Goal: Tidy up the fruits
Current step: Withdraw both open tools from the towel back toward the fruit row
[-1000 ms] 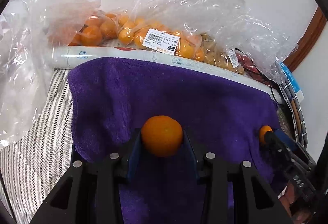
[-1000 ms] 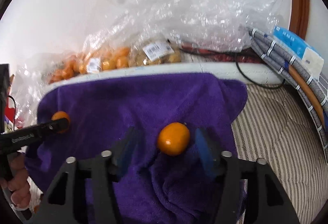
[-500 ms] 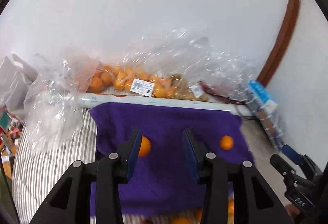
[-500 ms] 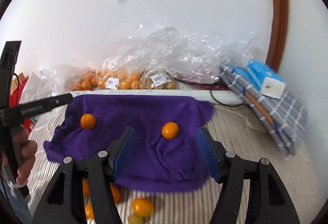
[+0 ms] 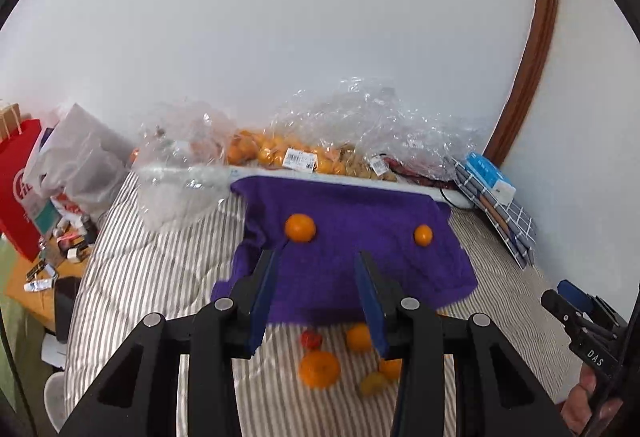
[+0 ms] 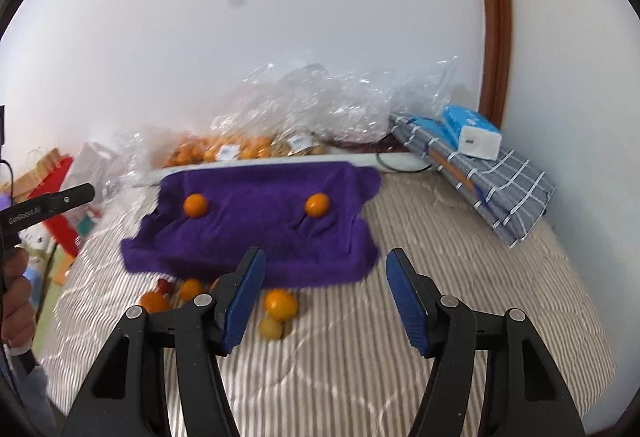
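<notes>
Both tools, left tool (image 5: pixel 316 283) and right tool (image 6: pixel 325 279), are being held open and empty above the bed (image 6: pixel 460 277); loose fruits (image 6: pixel 280 307) are lying below-left of the right tool, nearer the left.

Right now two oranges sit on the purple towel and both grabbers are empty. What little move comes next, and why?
Probably lower the left gripper toward the loose fruit on the striped bedding just below the purple towel. Both grippers are open and empty, the right gripper too, and several pieces lie unsorted there.
</notes>
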Demonstrator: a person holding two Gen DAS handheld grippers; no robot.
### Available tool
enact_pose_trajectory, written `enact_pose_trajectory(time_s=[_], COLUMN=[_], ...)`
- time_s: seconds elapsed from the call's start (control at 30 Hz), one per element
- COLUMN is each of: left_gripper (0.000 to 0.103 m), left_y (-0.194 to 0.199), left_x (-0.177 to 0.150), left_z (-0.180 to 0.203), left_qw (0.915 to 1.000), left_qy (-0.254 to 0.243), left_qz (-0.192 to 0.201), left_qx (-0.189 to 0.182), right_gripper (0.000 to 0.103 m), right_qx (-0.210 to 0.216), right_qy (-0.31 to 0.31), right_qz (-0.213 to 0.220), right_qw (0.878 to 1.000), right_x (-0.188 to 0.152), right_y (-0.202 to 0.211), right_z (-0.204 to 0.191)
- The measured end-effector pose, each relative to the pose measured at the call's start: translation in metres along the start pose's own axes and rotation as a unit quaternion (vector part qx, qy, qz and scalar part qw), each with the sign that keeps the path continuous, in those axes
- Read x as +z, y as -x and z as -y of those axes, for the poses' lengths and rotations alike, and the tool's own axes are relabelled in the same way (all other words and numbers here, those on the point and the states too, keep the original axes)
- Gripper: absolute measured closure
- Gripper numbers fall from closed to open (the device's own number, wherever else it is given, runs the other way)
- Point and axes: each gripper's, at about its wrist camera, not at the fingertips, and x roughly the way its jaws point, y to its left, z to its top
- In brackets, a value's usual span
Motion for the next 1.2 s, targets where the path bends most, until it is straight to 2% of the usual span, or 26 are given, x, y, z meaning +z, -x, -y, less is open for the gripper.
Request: enact_pose_trajectory(time_s=[0.27, 0.43, 0.6, 0.8, 1.0, 1.2], left_gripper=[0.065, 0.065, 0.065, 0.064, 0.064, 0.064], left_y=[0.029, 0.021, 0.004, -0.023, -0.047, -0.049], left_x=[-0.019, -0.044, -0.077, -0.104, -0.122, -0.124], left_z=[-0.005, -0.013, -0.030, -0.052, -0.072, -0.075], left_qw=[0.9999, 0.9993, 0.9976, 0.9929, 0.9881, 0.9896], left_qy=[0.007, 0.018, 0.036, 0.057, 0.072, 0.073], left_qz=[0.001, -0.027, -0.055, -0.098, -0.122, -0.113], left_qx=[0.013, 0.018, 0.023, 0.037, 0.059, 0.050], right_gripper=[0.040, 0.040, 0.041, 0.055, 0.058, 0.062], right_qx=[0.034, 0.055, 0.051, 0.042, 0.052, 0.052], right_qy=[-0.023, -0.034, -0.030, 0.005, 0.013, 0.012], right_qz=[-0.001, -0.006, -0.012, -0.042, -0.079, -0.106], right_qw=[0.999, 0.998, 0.998, 0.998, 0.995, 0.993], right_x=[-0.012, -0.028, -0.054, -0.077, -0.088, -0.090], right_y=[0.018, 0.018, 0.006, -0.024, -0.064, -0.100], right_z=[0.002, 0.002, -0.004, -0.019, -0.028, -0.036])
